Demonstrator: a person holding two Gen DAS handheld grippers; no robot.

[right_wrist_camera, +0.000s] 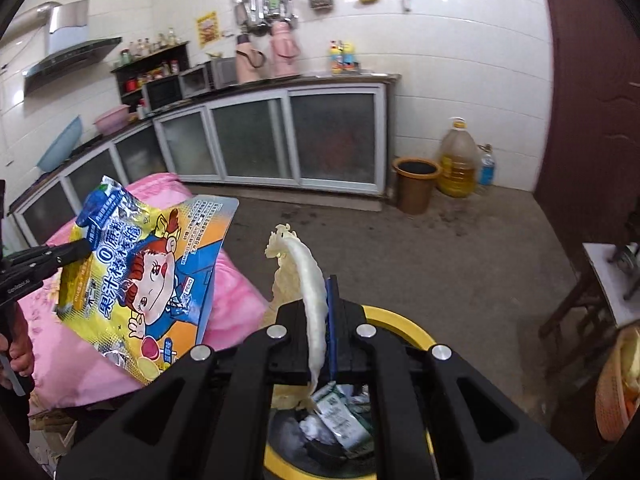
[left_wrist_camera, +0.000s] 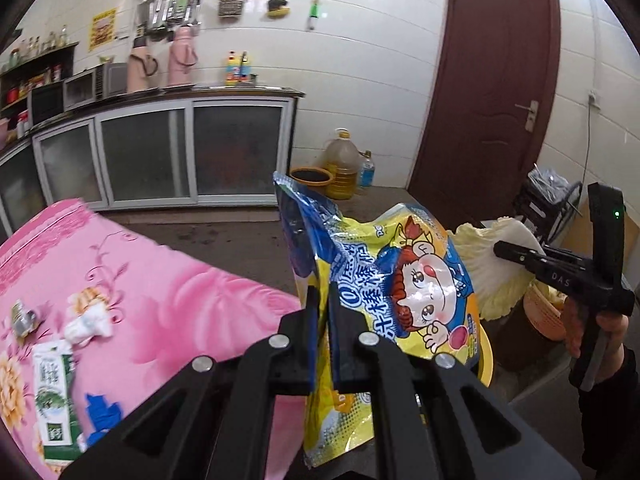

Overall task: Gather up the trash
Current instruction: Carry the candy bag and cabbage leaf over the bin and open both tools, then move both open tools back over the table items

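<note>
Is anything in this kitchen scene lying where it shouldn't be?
Yes. Rubbish sits on the pink flowered cloth: a green and white carton, a crumpled tissue and a crushed foil scrap. The left claw grips a candy bag, and the right claw a limp cabbage leaf above the yellow-rimmed bin.

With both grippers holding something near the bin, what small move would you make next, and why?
Probably open the right gripper: it is shut on the cabbage leaf, which hangs directly over the yellow-rimmed bin already holding trash. The left gripper, clamped on the candy bag, sits beside it.
</note>
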